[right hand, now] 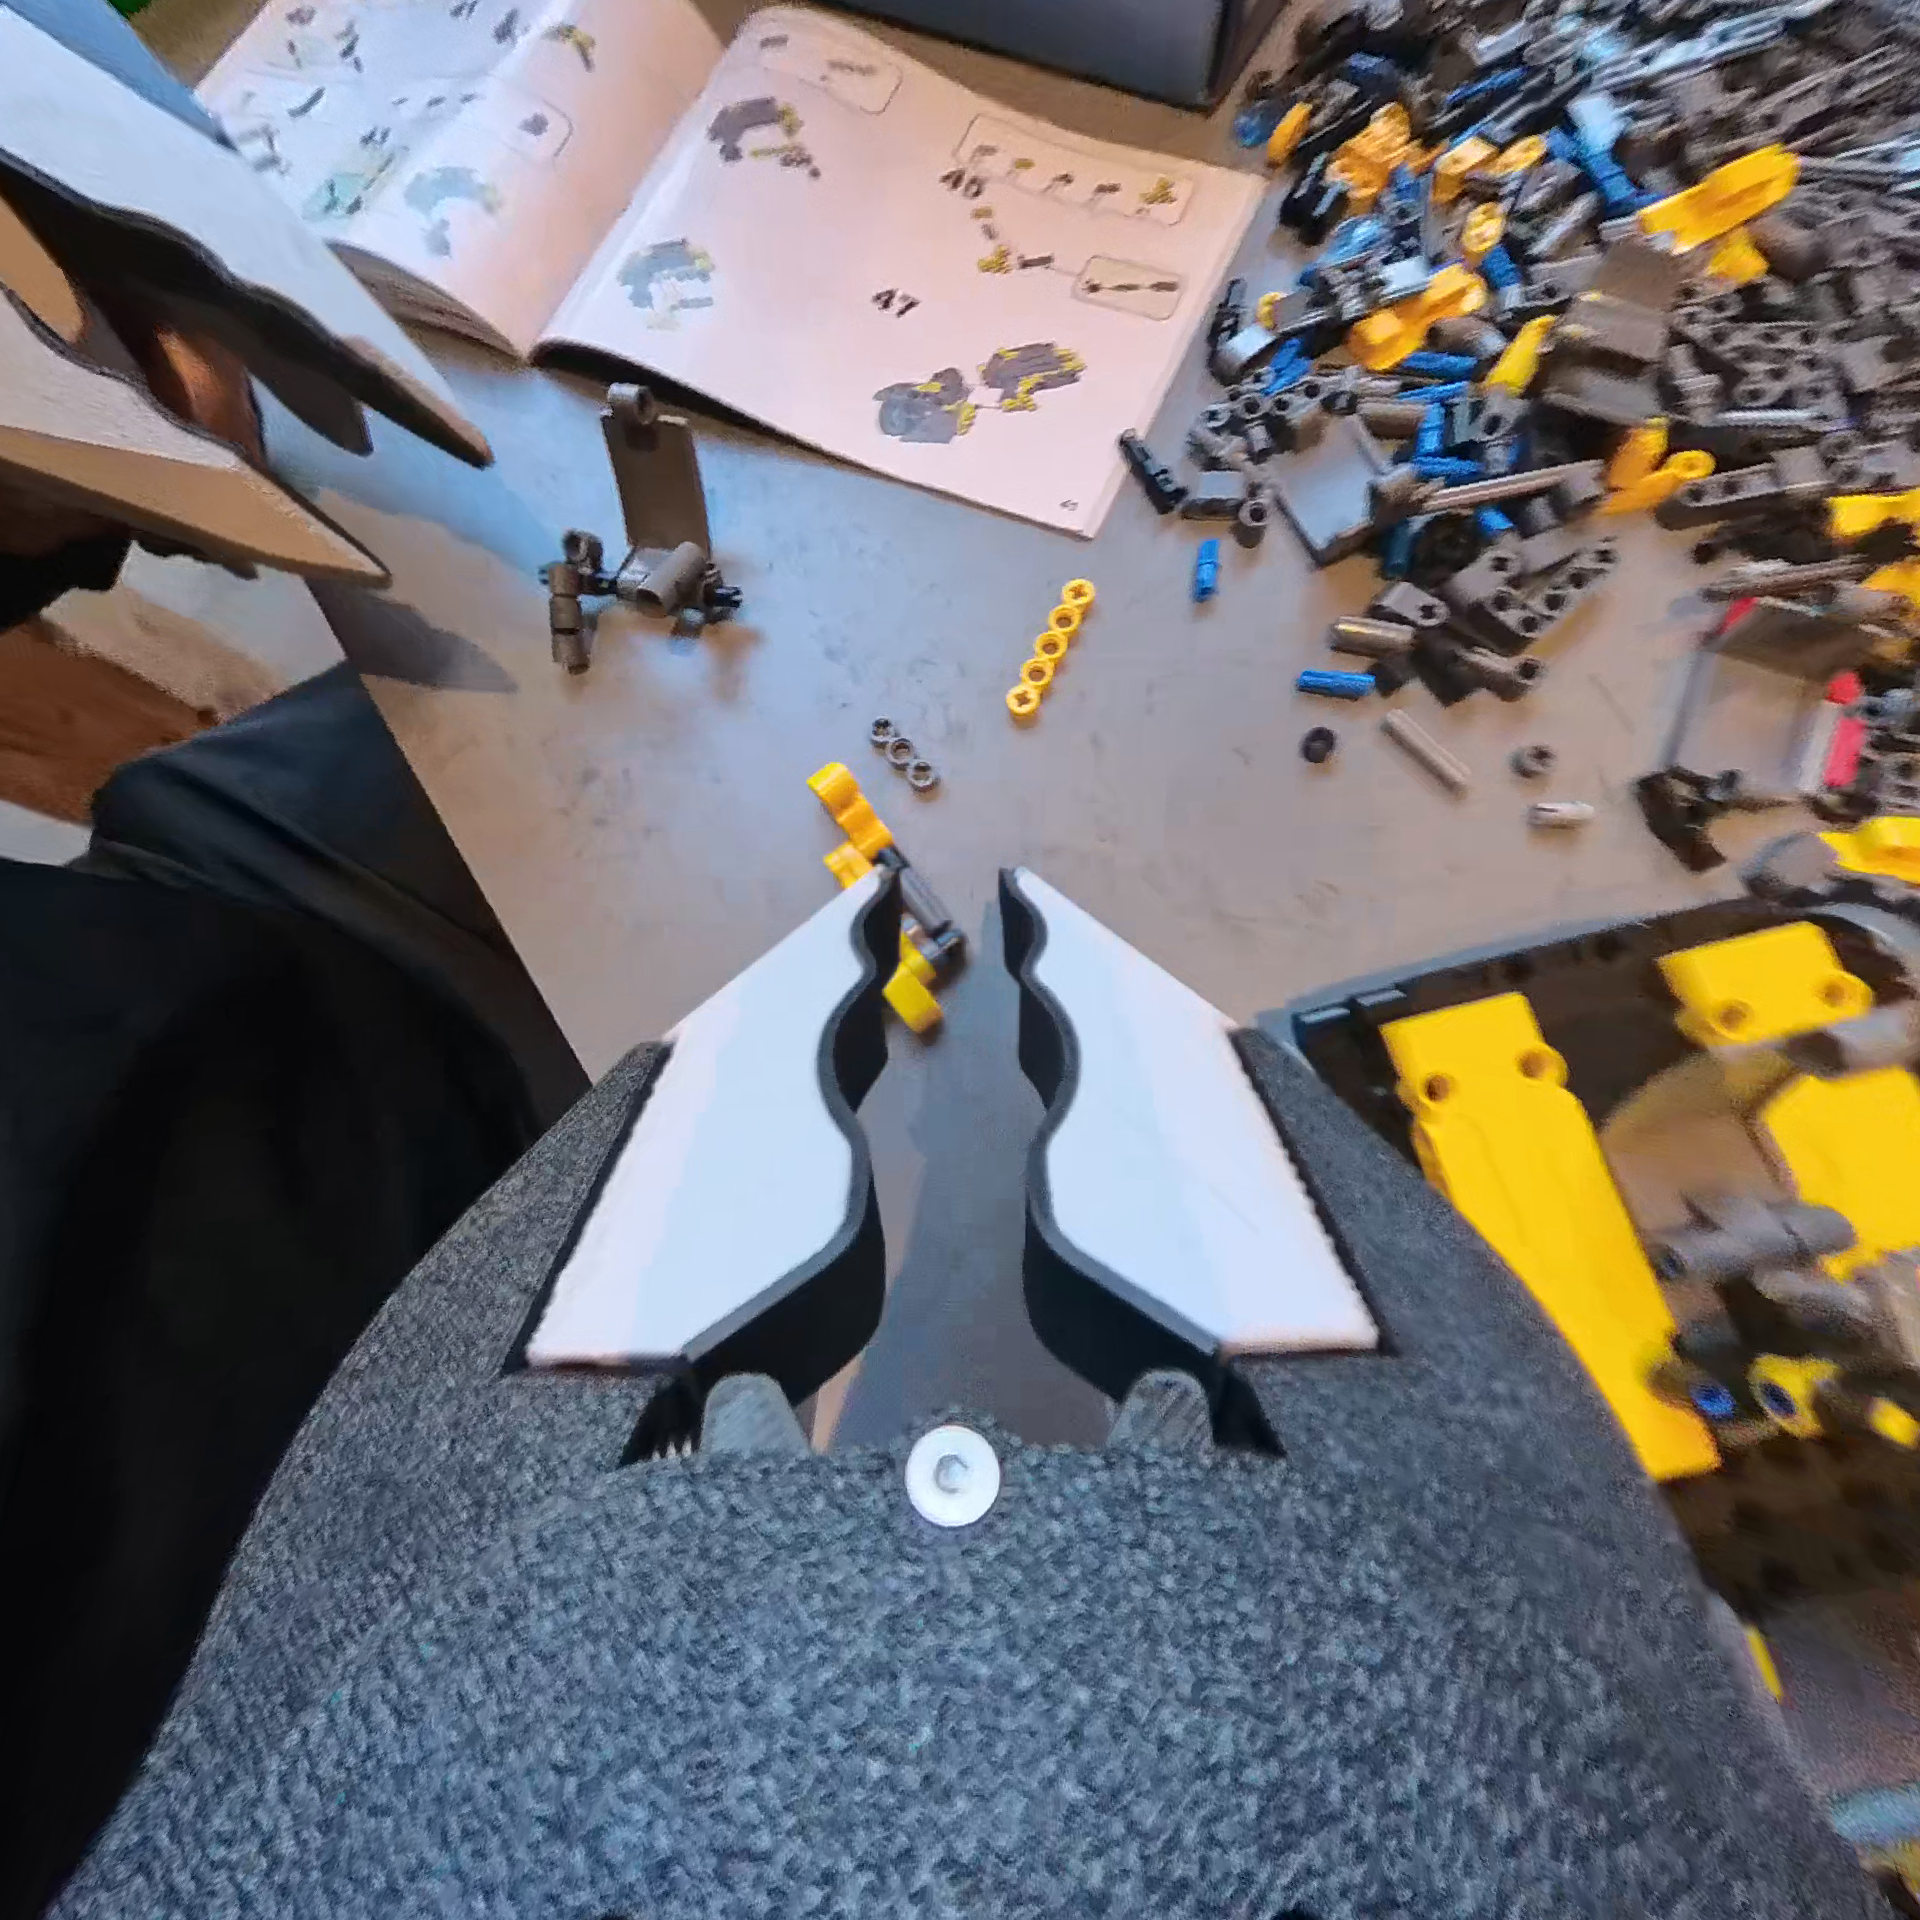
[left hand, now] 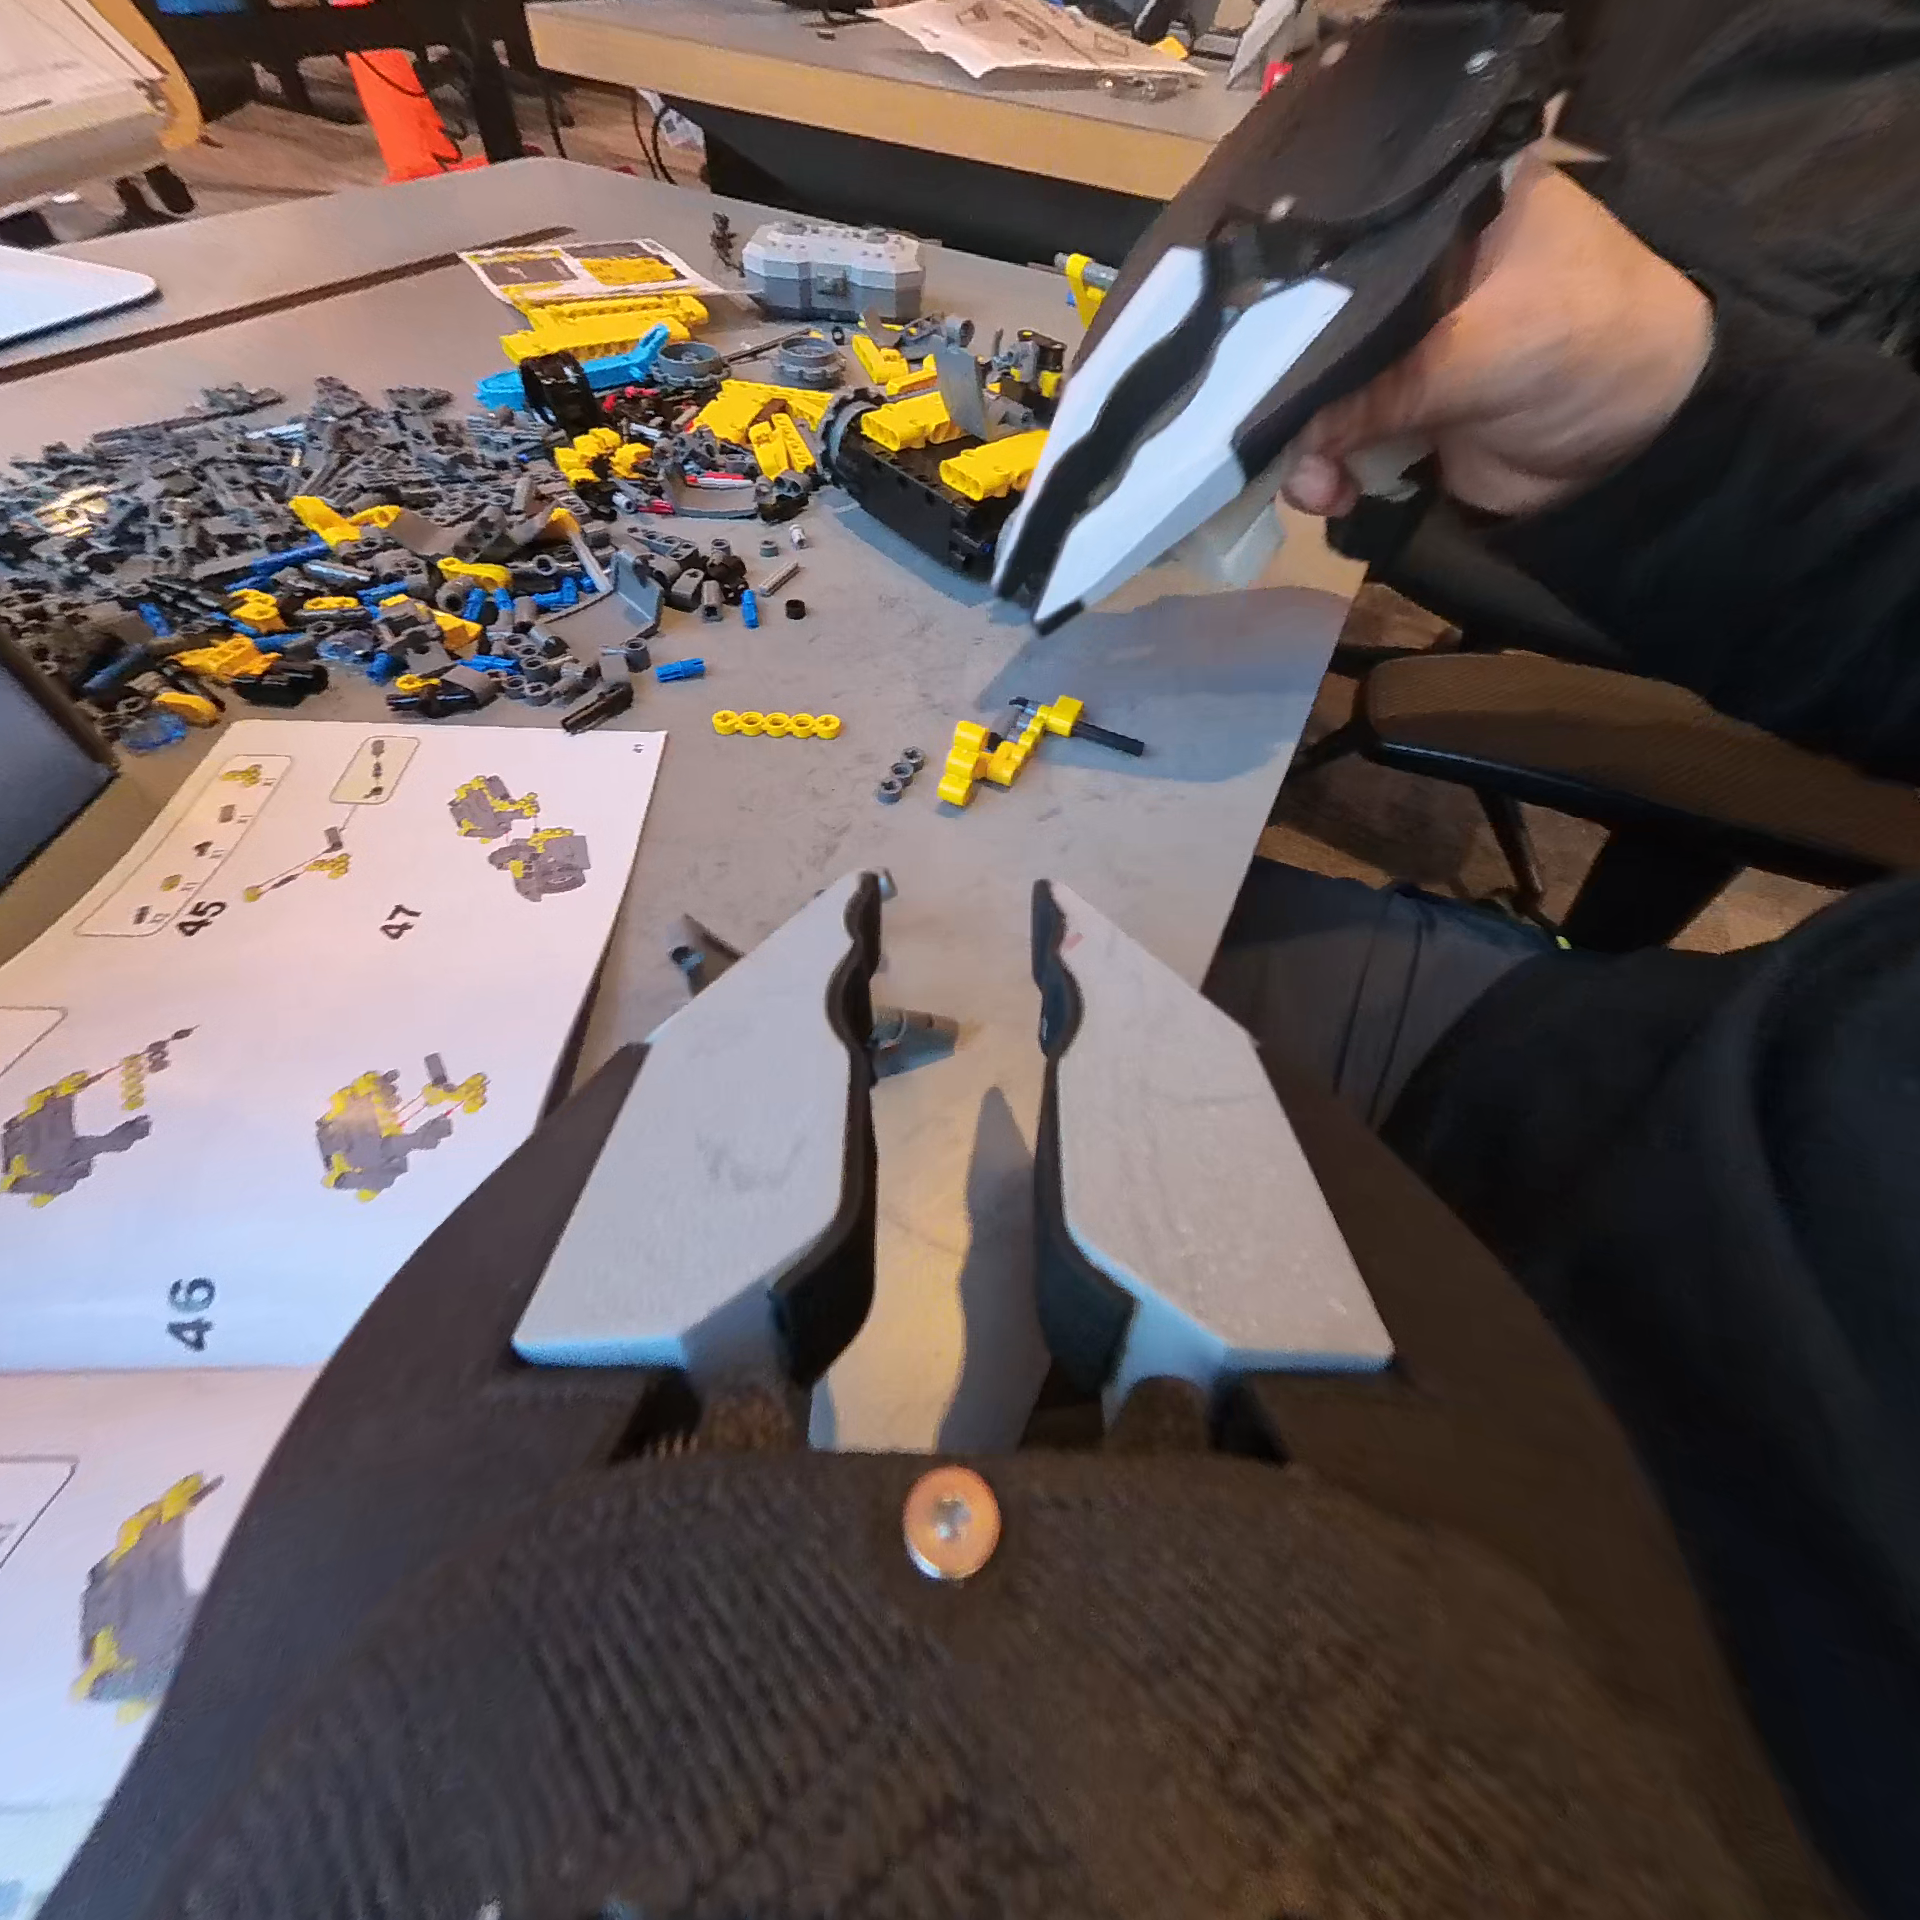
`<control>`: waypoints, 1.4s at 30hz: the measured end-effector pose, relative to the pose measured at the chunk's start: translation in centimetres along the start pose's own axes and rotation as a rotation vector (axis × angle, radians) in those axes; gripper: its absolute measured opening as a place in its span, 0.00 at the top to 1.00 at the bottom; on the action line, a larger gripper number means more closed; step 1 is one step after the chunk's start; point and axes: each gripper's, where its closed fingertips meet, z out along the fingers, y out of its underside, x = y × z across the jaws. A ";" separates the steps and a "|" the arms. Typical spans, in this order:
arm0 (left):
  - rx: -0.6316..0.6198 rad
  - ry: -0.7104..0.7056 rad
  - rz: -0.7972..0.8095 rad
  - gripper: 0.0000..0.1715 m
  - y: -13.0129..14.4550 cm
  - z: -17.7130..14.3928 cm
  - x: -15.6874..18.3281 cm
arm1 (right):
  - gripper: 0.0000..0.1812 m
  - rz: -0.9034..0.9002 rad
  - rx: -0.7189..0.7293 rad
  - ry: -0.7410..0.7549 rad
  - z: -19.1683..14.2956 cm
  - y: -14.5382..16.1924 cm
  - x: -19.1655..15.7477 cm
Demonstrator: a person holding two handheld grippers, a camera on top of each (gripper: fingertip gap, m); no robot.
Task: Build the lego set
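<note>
Yellow part (right hand: 868, 831) (with a dark axle) lies on the table (right hand: 1143, 914) just ahead of the right gripper (right hand: 945, 883), fingers apart, empty. Left gripper (left hand: 956, 894), also parted, hovers over a grey part (left hand: 909, 1034).

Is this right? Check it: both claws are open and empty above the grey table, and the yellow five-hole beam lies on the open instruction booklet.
One detail is wrong. The yellow five-hole beam lies on the bare grey table, just off the corner of the open instruction booklet, as the right wrist view shows. The rest holds: the left claw and right claw are both open and empty.
</note>
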 end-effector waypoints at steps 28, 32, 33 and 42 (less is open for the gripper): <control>0.018 -0.013 -0.135 0.83 0.2 -0.8 -1.9 | 0.79 -0.172 0.033 0.015 0.5 1.8 -0.8; 0.022 0.014 -0.116 0.85 0.1 -0.7 -1.3 | 0.78 -0.276 -0.016 -0.007 2.0 1.2 -1.6; 0.021 0.021 -0.108 0.86 0.1 -0.7 -1.1 | 0.78 -0.303 -0.039 -0.016 2.4 1.2 -1.6; 0.030 0.090 -0.072 0.87 -0.6 -0.2 1.3 | 0.91 -0.406 -0.072 -0.048 3.3 0.9 -2.8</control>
